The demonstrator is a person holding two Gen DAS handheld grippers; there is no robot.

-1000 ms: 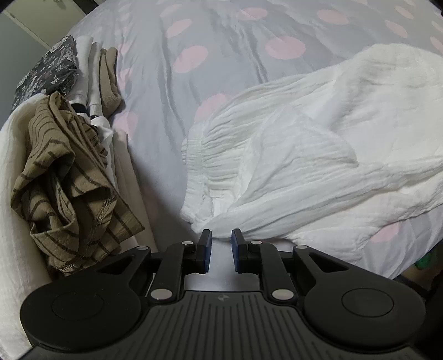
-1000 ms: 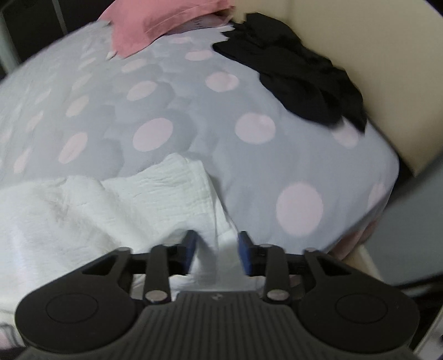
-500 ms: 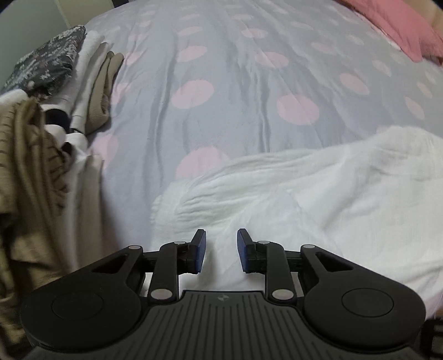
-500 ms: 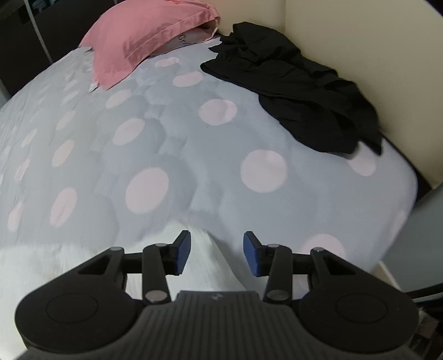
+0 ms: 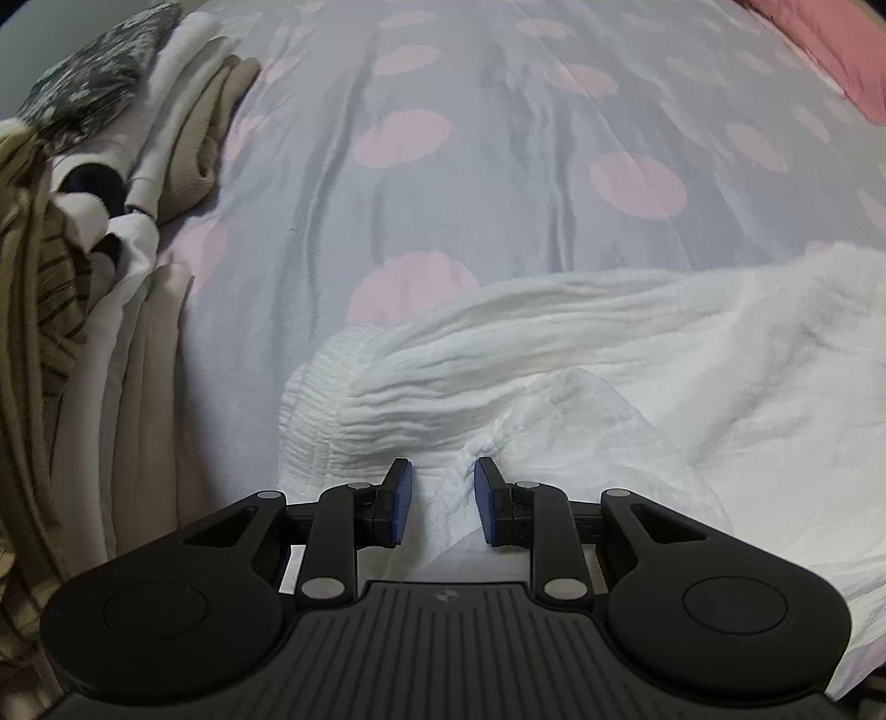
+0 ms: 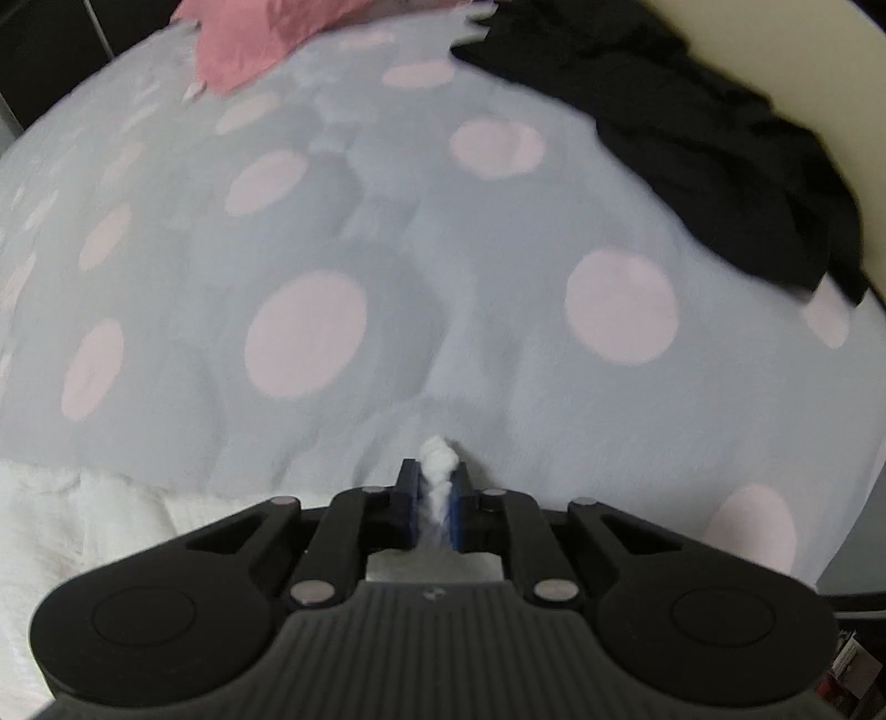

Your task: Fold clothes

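Observation:
A white crinkled garment lies spread on the grey bedspread with pink dots. My left gripper is open, its blue pads on either side of a bunched fold near the garment's gathered end. My right gripper is shut on a tuft of the white garment that pokes out between the pads. More of the garment shows at the lower left of the right wrist view.
A pile of clothes lies at the left: a brown striped piece, beige and white folded items, a dark floral piece. A black garment lies at the far right by the wall. A pink pillow lies at the head.
My right gripper has closed on the white garment's edge. My left gripper has moved in over the gathered end and its jaws have opened wider around a fold.

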